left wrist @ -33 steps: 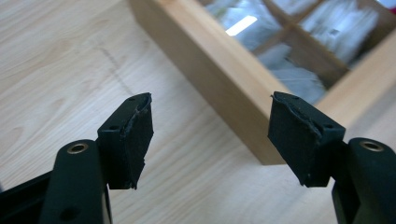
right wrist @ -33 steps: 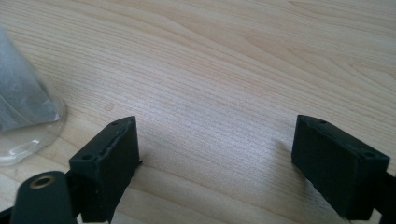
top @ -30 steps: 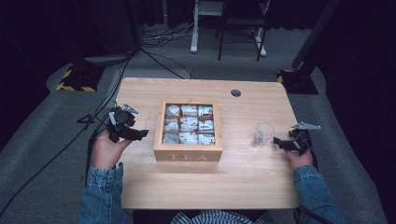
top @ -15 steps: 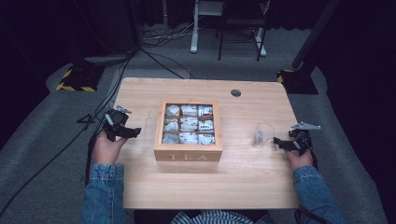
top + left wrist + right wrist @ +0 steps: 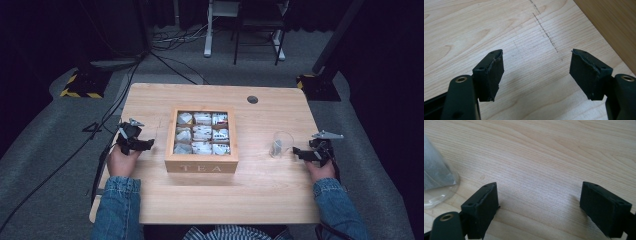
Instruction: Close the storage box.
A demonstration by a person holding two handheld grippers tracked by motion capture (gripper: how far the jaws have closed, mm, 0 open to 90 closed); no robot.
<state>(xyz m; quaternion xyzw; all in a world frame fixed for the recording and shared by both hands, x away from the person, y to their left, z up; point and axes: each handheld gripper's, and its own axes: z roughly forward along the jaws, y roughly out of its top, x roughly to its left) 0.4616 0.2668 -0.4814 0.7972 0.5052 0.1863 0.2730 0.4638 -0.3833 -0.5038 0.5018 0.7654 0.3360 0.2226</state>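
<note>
On the tabletop (image 5: 260, 190): pale wood with a small round hole near its far edge, right of centre.
Tea box (image 5: 201, 166): a lidless wooden box marked TEA on its front wall, standing mid-tabletop; nine compartments in three rows, each holding white tea bags.
Glass (image 5: 280, 144): a clear glass with a grey tea bag inside, right of the box and apart from it; in the right gripper view its base (image 5: 437, 182) sits at the left edge.
Left tongs (image 5: 142, 145): held in the person's left hand (image 5: 122, 159), left of the box, pointing toward it; in the left gripper view (image 5: 536, 72) the jaws stand wide apart over bare wood, holding nothing.
Right tongs (image 5: 299, 152): held low just right of the glass, pointing at it; in the right gripper view (image 5: 539, 202) the jaws are spread, nothing between them.
Sleeves: blue denim on both forearms.
</note>
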